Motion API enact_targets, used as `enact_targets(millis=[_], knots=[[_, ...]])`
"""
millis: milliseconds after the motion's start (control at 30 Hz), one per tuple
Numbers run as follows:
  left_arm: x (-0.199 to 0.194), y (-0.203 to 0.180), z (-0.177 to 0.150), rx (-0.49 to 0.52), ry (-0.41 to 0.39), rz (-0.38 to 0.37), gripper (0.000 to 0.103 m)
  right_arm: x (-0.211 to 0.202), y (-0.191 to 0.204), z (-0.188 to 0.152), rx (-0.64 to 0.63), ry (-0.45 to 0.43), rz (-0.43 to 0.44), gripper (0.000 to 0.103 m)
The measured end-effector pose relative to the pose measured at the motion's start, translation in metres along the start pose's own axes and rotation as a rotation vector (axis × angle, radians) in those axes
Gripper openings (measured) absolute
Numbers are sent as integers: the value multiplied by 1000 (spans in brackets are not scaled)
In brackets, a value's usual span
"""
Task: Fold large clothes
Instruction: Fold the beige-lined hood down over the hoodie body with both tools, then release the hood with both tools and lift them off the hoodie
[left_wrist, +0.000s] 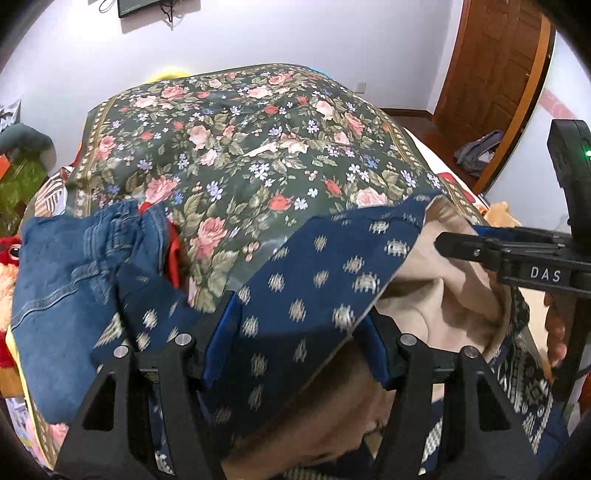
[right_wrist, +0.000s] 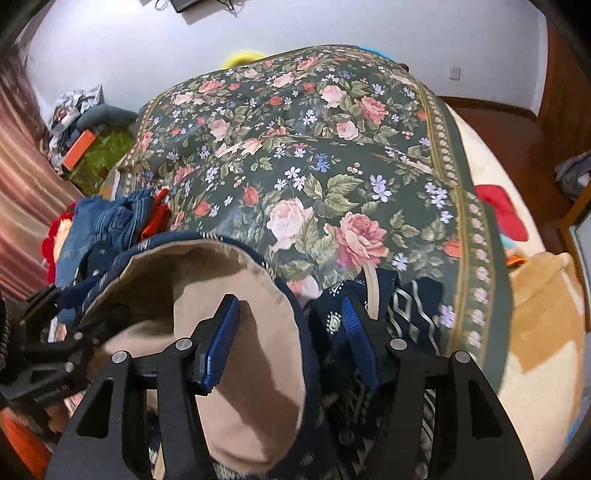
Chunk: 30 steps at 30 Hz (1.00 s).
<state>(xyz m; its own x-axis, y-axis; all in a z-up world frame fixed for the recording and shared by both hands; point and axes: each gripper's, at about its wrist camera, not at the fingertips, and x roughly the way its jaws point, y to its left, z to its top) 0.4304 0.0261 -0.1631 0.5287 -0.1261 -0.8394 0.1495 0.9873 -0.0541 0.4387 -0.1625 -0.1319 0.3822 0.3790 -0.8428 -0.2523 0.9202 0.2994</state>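
Note:
A large navy garment with pale woven dots and a beige lining (left_wrist: 303, 295) lies at the near edge of a bed. It drapes across my left gripper (left_wrist: 301, 325), whose blue pads are spread wide with the cloth lying over and between them. My right gripper (right_wrist: 291, 314) is open too, its pads (right_wrist: 218, 343) apart. The beige lining (right_wrist: 236, 362) bulges up between them, and the navy patterned edge (right_wrist: 332, 325) lies by the right pad. The right gripper's black body (left_wrist: 517, 266) shows at the right of the left wrist view.
A dark green floral quilt (left_wrist: 240, 147) covers the bed. Folded blue jeans (left_wrist: 66, 280) with something red lie at the left. A cream and tan blanket (right_wrist: 543, 325) lies at the right. A wooden door (left_wrist: 491, 66) stands beyond.

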Motion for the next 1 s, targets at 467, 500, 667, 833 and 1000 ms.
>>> enact_targets(millis=[467, 500, 667, 833, 1000], knots=[[-50, 14, 5, -124, -77, -254, 7, -43, 35, -11, -117, -67, 45, 7], [-59, 13, 4, -119, -87, -256, 7, -50, 38, -13, -126, -75, 50, 7], [-111, -1, -12, -50, -147, -260, 7, -89, 52, -32, -166, -102, 70, 7], [-148, -11, -43, -8, -174, -265, 7, -119, 59, -63, -168, -113, 99, 7], [-152, -17, -82, 8, -130, -265, 7, -124, 58, -98, -143, -78, 124, 7]])
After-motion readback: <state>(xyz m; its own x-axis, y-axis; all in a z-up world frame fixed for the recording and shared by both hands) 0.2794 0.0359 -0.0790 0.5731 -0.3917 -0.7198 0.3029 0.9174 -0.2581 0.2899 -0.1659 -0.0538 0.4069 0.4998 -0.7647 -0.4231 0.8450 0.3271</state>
